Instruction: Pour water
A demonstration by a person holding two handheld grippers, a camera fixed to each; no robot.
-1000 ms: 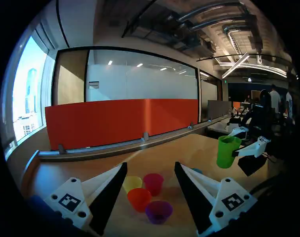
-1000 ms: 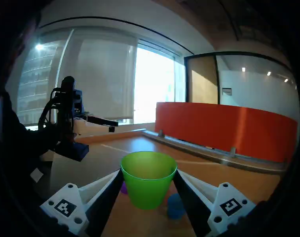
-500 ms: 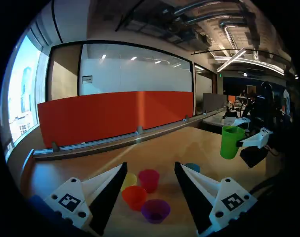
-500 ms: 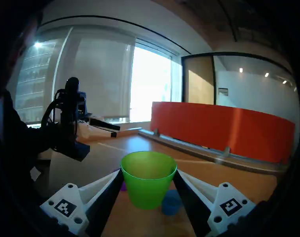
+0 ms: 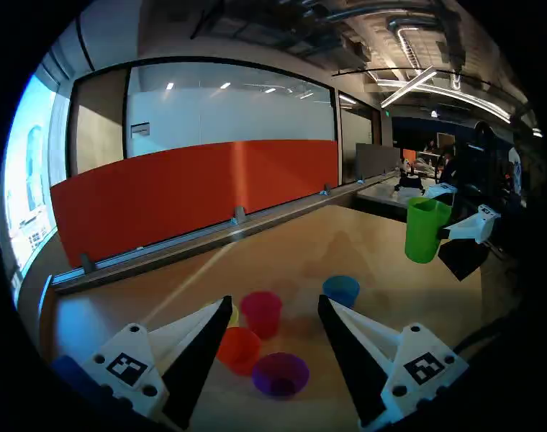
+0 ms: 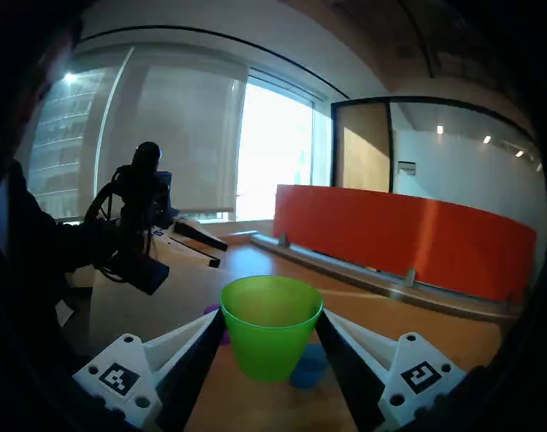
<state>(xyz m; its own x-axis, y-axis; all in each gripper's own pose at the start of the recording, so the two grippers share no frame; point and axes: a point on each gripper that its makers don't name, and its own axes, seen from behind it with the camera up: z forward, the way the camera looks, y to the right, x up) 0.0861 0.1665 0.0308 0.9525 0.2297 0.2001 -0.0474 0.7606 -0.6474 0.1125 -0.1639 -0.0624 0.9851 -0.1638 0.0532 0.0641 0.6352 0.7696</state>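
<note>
Since a second ago the blue cup (image 5: 341,289) has slid out from behind the left tongs (image 5: 273,299) into full sight, at 4 o'clock in the left gripper view. These tongs are spread and hold nothing, above the pink cup (image 5: 261,313), orange cup (image 5: 239,349) and purple cup (image 5: 281,374) at 6 o'clock on the bench (image 5: 309,248). In the right gripper view the right tongs (image 6: 271,315) pinch the green cup (image 6: 270,338), upright, with the blue cup just beyond and below it at 6 o'clock. Water inside cannot be made out. Pouring well likely means centring the green rim low over the blue cup, then tipping slowly
</note>
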